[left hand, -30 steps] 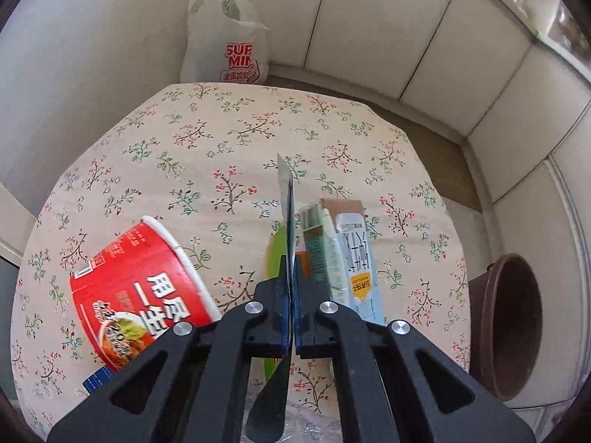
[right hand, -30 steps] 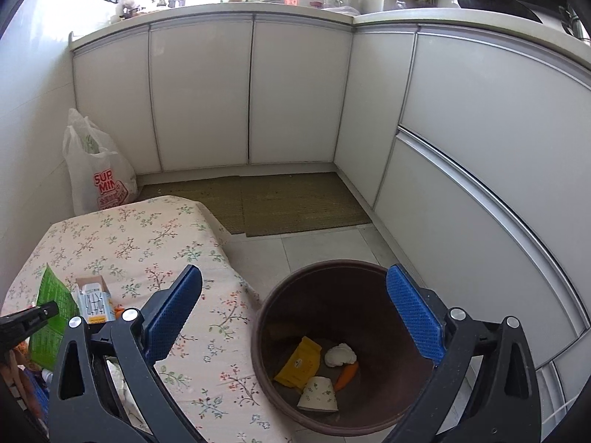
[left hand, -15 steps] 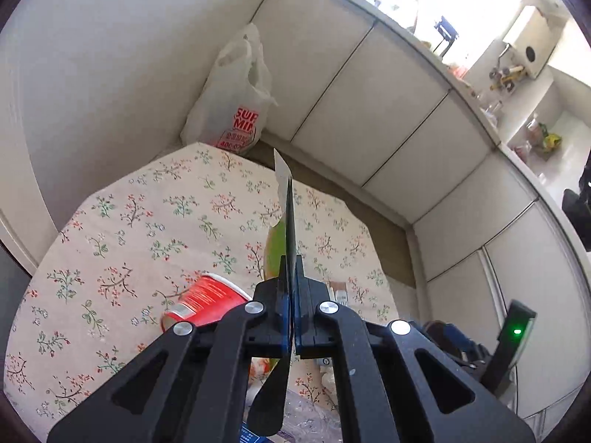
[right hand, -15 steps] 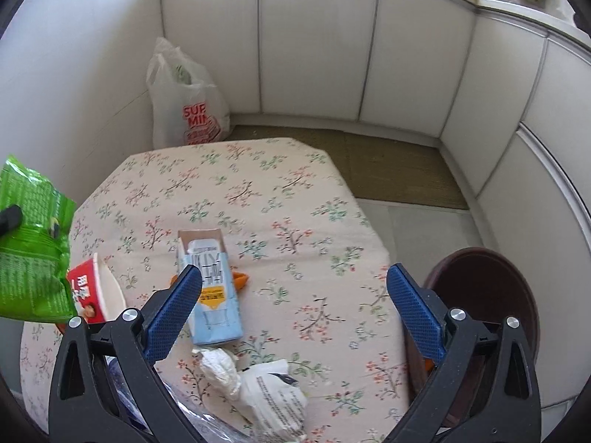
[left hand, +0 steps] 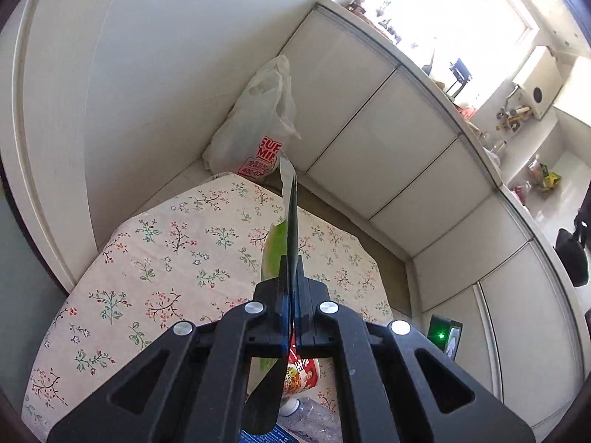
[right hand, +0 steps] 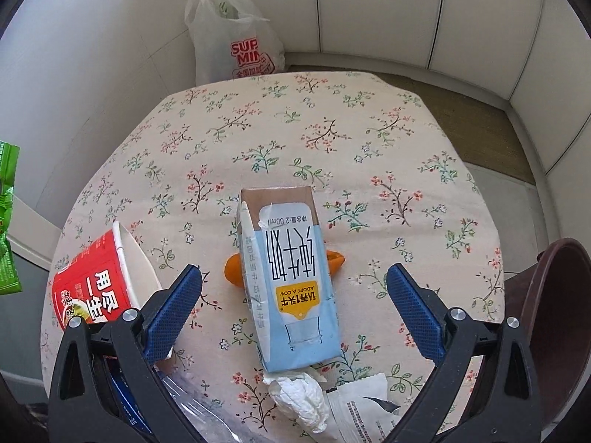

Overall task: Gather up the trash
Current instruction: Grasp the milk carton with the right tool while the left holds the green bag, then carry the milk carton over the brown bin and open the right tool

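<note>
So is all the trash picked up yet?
Not yet. The left gripper is shut on a green wrapper, lifted off the table. The right gripper is open above the milk carton. The red noodle cup, orange peel and crumpled tissue are waiting too. The brown bin stands beside the table.

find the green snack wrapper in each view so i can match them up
Left wrist: the green snack wrapper stands edge-on at centre, clamped in the shut left gripper.
Right wrist: the same wrapper hangs at the far left edge, above the red noodle cup.
Shared landmark: the white supermarket bag beyond the table.
</note>
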### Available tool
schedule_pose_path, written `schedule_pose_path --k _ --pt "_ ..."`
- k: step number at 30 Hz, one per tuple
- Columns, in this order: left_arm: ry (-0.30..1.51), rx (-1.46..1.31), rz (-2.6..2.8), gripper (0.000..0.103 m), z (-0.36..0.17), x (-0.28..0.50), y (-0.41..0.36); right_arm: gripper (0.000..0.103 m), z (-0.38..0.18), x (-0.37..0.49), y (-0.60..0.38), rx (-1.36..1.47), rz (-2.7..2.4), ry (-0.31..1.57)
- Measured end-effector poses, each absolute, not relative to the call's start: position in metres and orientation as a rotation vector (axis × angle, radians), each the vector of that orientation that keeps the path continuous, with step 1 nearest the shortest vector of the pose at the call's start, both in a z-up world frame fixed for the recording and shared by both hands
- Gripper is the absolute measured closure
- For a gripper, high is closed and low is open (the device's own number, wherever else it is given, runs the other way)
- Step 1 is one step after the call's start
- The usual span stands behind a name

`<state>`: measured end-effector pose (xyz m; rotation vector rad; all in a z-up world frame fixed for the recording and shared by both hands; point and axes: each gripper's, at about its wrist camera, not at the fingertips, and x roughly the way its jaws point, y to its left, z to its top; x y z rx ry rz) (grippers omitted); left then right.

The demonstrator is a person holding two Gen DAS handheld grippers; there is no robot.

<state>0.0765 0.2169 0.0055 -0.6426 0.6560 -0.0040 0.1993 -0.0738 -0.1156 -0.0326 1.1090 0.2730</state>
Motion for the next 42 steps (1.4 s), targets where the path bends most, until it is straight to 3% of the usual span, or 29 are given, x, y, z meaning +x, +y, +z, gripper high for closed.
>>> schedule_pose_path --k 13,14,19,21,42 --pt "0.69 -0.609 -0.013 0.102 -0.006 0.079 0.209 0.009 -0.133 0.208 -0.058 -0.004 0.344 1.109" --pt "0.693 -0.609 -0.012 0.102 -0.007 0.079 0.208 0.01 -0.132 0.209 -0.059 0.005 0.353 1.102" --pt "0.703 -0.602 -0.011 0.102 -0.009 0.081 0.205 0.041 -0.137 0.214 -0.063 0.028 0.36 1.129" --pt "0.707 -0.598 -0.011 0.102 -0.01 0.082 0.203 0.043 -0.139 0.213 -0.064 0.038 0.363 1.133" --pt "0.72 -0.586 0.001 0.102 -0.016 0.085 0.198 0.045 -0.073 0.2 -0.085 0.123 0.354 0.935"
